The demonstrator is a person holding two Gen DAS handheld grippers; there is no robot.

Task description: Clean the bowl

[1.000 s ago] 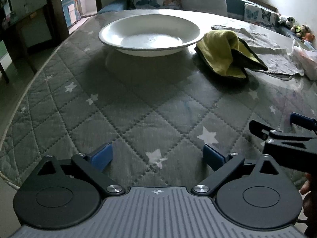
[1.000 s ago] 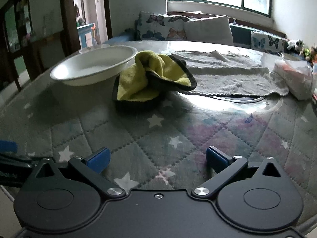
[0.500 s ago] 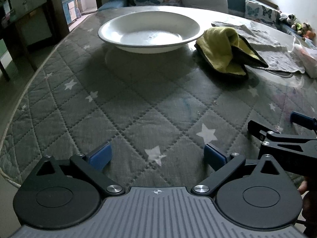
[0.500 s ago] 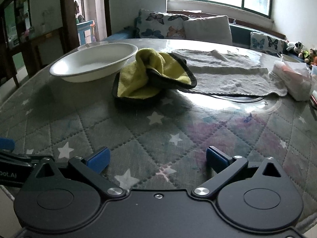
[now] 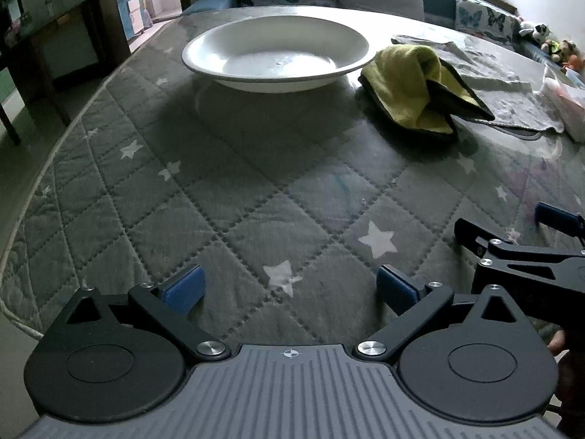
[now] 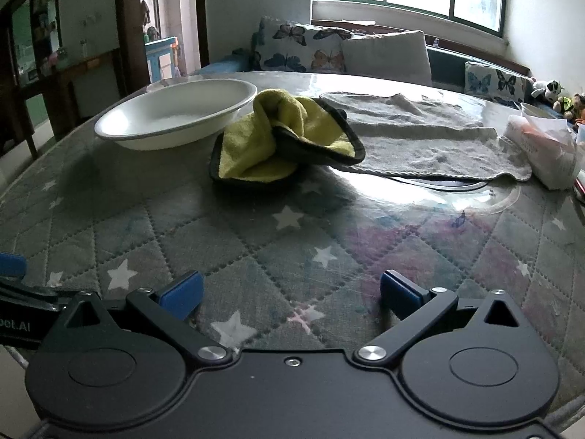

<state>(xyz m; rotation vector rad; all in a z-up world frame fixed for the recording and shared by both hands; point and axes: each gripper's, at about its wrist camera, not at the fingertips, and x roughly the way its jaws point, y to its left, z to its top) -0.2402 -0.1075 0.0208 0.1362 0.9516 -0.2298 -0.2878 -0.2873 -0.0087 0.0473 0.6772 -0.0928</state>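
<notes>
A wide white bowl [image 5: 279, 56] [image 6: 175, 111] rests on the quilted star-patterned table cover, far ahead of both grippers. Right beside it lies a crumpled yellow cloth with a dark edge [image 5: 416, 84] [image 6: 281, 139]. My left gripper [image 5: 289, 287] hovers open over the near part of the table, nothing between its blue pads. My right gripper [image 6: 290, 292] is open too and empty, aimed toward the cloth. In the left wrist view the right gripper [image 5: 519, 241] shows at the right edge, held by a hand.
A grey towel [image 6: 420, 139] is spread behind the cloth on a glass plate. A white plastic bag [image 6: 544, 150] sits at the far right. The table's rounded edge [image 5: 44, 168] curves along the left. Cushions [image 6: 340, 51] line a bench behind the table.
Both grippers have drifted slightly forward toward the bowl and cloth, which look a little nearer. Both stay open; nothing was touched.
</notes>
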